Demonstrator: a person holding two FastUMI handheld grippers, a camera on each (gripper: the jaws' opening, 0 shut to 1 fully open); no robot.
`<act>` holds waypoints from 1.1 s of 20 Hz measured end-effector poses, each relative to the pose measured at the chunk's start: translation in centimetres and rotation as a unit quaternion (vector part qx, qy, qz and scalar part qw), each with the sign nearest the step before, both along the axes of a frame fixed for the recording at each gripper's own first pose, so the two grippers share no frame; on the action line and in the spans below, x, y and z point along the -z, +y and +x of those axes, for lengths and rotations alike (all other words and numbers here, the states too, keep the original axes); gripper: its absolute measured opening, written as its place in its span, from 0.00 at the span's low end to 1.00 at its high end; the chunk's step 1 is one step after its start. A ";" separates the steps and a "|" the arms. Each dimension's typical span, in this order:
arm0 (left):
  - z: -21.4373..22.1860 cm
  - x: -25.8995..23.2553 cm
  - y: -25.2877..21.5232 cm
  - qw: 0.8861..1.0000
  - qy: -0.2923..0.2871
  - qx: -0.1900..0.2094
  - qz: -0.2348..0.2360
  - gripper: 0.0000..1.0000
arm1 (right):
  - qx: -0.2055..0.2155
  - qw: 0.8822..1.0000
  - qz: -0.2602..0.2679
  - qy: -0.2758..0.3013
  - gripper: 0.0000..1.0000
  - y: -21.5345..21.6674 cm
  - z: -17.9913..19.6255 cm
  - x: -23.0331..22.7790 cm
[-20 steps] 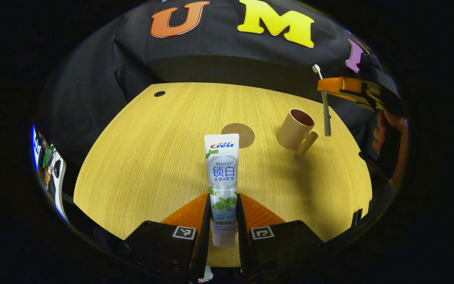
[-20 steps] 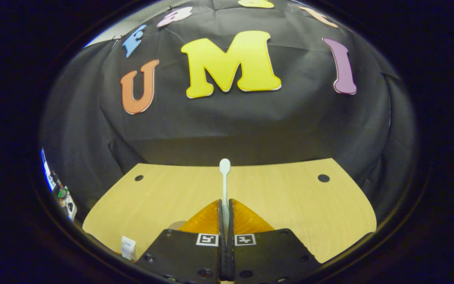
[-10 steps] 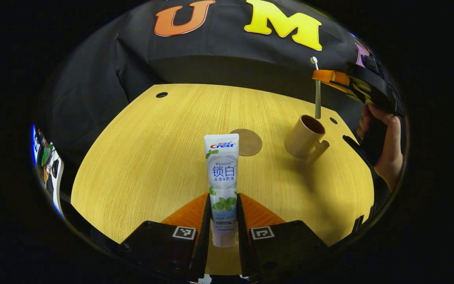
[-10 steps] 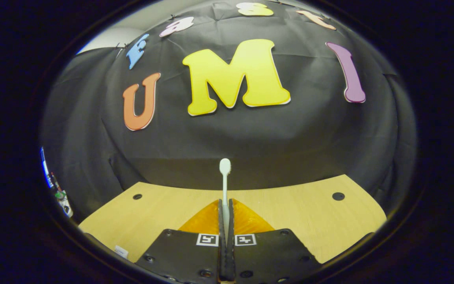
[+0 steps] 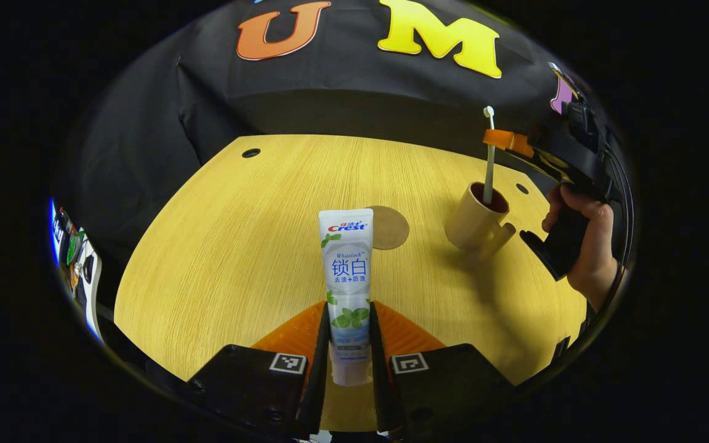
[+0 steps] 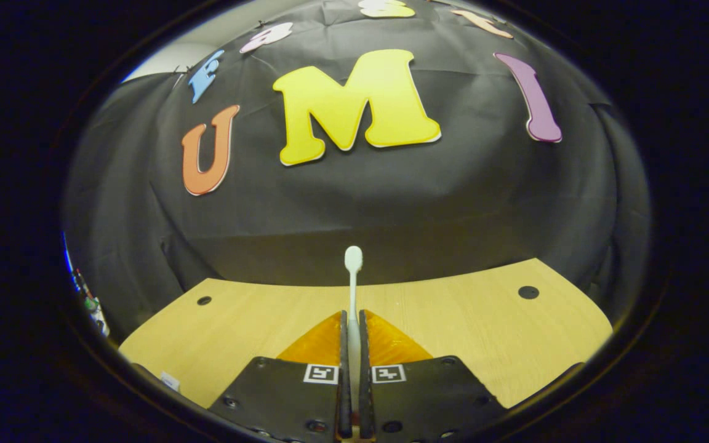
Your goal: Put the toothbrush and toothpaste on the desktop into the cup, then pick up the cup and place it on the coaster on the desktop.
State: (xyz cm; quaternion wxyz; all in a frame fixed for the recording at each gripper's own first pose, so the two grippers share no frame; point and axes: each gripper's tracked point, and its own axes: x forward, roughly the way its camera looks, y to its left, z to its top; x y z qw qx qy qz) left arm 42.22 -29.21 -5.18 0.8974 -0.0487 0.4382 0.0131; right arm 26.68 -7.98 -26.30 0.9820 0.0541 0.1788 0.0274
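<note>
In the left gripper view, taking the cup (image 5: 476, 216) as landmark and reading from left to right: a small dark hole (image 5: 250, 152) sits in the wooden desktop (image 5: 225, 246) far to the cup's left and toward the wall. Nearer, well left of the cup, the left gripper (image 5: 349, 344) has its two fingers closed against the sides of the toothpaste (image 5: 347, 271), which stands up between them with its crimped end pointing away. The tube carries a red and blue "Crest" logo, the word "Whitelock" in fine script, large blue Chinese characters and green mint leaves; the smaller print is too fine to read. The round brown coaster (image 5: 386, 227) lies just left of the cup, apart from it and partly hidden behind the tube. The cup stands on the desktop with its handle toward the camera. The toothbrush (image 5: 488, 166) rises from the cup's mouth, its lower end inside, bristle head up. Right of the cup, a hand (image 5: 582, 246) holds the other gripper, whose fingers grip the brush above the rim.

The right gripper view looks along the right gripper (image 6: 352, 344): its fingers are pressed onto the white toothbrush (image 6: 352, 289), with the head sticking up beyond the tips. Two square black-and-white markers sit on its body.
</note>
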 end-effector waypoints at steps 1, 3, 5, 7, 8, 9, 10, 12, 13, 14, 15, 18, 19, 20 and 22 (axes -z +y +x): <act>0.1 -0.1 -0.3 1.000 -0.002 -0.001 0.000 0.36 | -0.001 1.000 -0.001 0.003 0.05 0.0 -0.3 0.3; 0.3 -0.3 -0.5 1.000 -0.007 -0.003 0.000 0.36 | -0.004 1.000 -0.004 0.005 0.10 0.0 -0.7 0.6; 0.4 -0.8 -0.5 1.000 -0.018 -0.004 0.001 0.36 | -0.008 1.000 -0.005 0.012 0.22 0.0 -1.4 1.1; 0.4 -1.5 -0.6 0.999 -0.032 -0.003 0.002 0.36 | -0.010 1.000 -0.004 0.013 0.32 0.0 -1.9 0.8; 0.4 -1.9 -0.5 0.999 -0.040 -0.004 0.003 0.36 | -0.009 1.000 -0.005 0.009 0.43 -0.3 -2.1 0.4; 0.6 -2.4 -0.6 0.999 -0.047 -0.004 0.003 0.36 | -0.008 1.000 -0.005 0.005 0.48 -0.4 -2.3 0.0; 0.6 -3.0 -0.8 0.998 -0.056 -0.005 0.003 0.36 | -0.006 1.000 -0.005 0.003 0.43 -0.6 -2.6 -0.4; 1.2 -3.9 -1.1 0.997 -0.077 -0.004 0.003 0.36 | -0.010 1.000 -0.007 0.002 0.51 -0.7 -3.4 -1.1; 1.7 -4.7 -1.3 0.996 -0.091 -0.002 0.003 0.36 | -0.012 1.000 -0.011 0.001 0.52 -0.9 -3.9 -1.4; 2.2 -5.6 -1.5 0.994 -0.107 0.000 0.003 0.36 | -0.013 1.000 -0.013 -0.001 0.57 -1.1 -4.4 -2.0; 2.7 -6.4 -1.9 0.992 -0.126 0.003 0.001 0.36 | -0.011 1.000 -0.017 -0.003 0.58 -1.5 -4.9 -2.6; 4.8 -9.4 -3.3 0.983 -0.185 0.019 -0.001 0.36 | -0.008 1.000 -0.023 -0.010 0.73 -3.0 -6.4 -4.4; 5.8 -10.3 -3.8 0.979 -0.204 0.025 0.001 0.36 | -0.005 1.000 -0.025 -0.015 0.75 -3.6 -6.8 -5.1; 6.8 -11.2 -4.4 0.974 -0.223 0.031 0.002 0.36 | -0.002 0.999 -0.026 -0.019 0.72 -4.3 -7.1 -5.8; 8.0 -12.4 -5.9 0.966 -0.254 0.044 0.002 0.36 | 0.003 0.999 -0.027 -0.023 0.76 -5.6 -7.6 -6.7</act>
